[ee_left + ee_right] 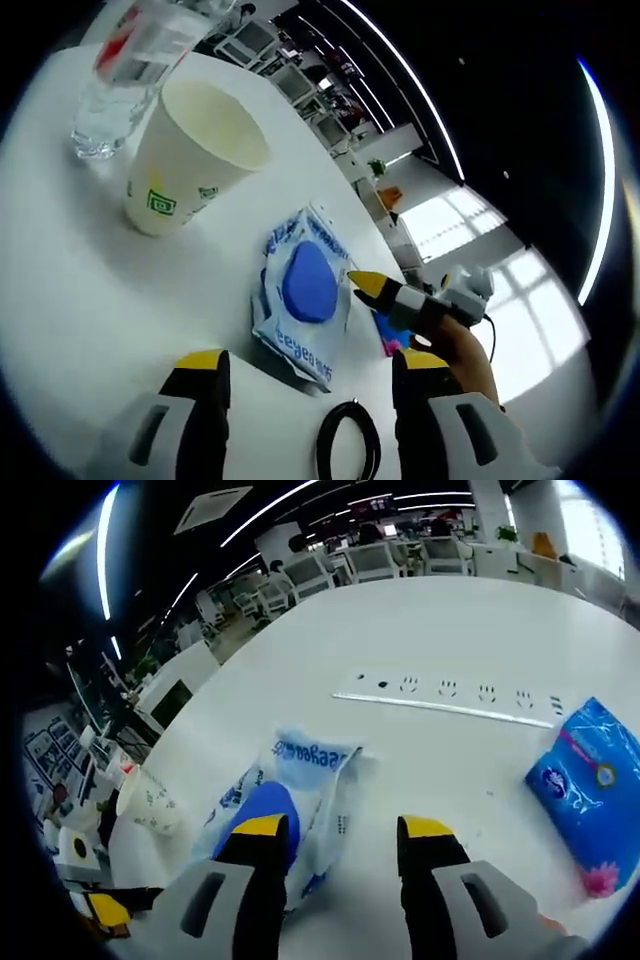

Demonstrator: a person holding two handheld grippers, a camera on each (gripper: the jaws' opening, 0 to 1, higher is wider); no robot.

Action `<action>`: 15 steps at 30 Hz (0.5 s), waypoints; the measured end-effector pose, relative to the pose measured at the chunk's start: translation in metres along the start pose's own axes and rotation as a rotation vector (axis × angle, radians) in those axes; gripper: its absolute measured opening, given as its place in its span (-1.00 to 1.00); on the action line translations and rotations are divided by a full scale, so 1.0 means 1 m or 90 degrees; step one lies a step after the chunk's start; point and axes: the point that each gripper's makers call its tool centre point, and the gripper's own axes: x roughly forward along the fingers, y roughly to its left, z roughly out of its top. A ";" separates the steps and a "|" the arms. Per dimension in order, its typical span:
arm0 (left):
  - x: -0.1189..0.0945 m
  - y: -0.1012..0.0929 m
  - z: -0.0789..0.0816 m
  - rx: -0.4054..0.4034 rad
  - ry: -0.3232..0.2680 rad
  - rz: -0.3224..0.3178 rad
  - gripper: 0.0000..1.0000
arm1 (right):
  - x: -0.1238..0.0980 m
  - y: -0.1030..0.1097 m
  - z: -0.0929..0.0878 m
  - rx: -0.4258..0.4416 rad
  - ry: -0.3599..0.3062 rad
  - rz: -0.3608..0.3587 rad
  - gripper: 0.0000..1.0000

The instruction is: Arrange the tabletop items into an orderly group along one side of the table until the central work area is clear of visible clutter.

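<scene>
Right gripper view has the right gripper (pixel 340 855) released, jaws spread, its left jaw just over the white-and-blue mask packet (pixel 300 790), whose long axis runs away from the tool; this hand is nearer. Well to the right lies a blue tissue pack (pixel 590 780), beyond it the inset socket strip (pixel 450 695). Left gripper view: left gripper (pixel 310 385) also released, then the packet, paper cup (pixel 195 150) and clear glass (pixel 125 75) beyond.

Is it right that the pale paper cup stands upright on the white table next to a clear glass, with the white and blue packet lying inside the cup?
Not quite. The white and blue packet lies flat on the white table, beside the pale paper cup, not inside it. The clear glass does stand next to the cup, as the left gripper view shows.
</scene>
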 end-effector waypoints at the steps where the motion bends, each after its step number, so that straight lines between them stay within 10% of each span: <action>1: 0.000 0.000 0.000 0.000 -0.001 0.000 0.28 | 0.000 0.000 0.000 0.000 0.000 0.000 -0.19; 15: -0.001 -0.003 -0.002 -0.012 0.007 -0.010 0.25 | 0.005 0.004 0.004 0.001 -0.012 0.014 -0.21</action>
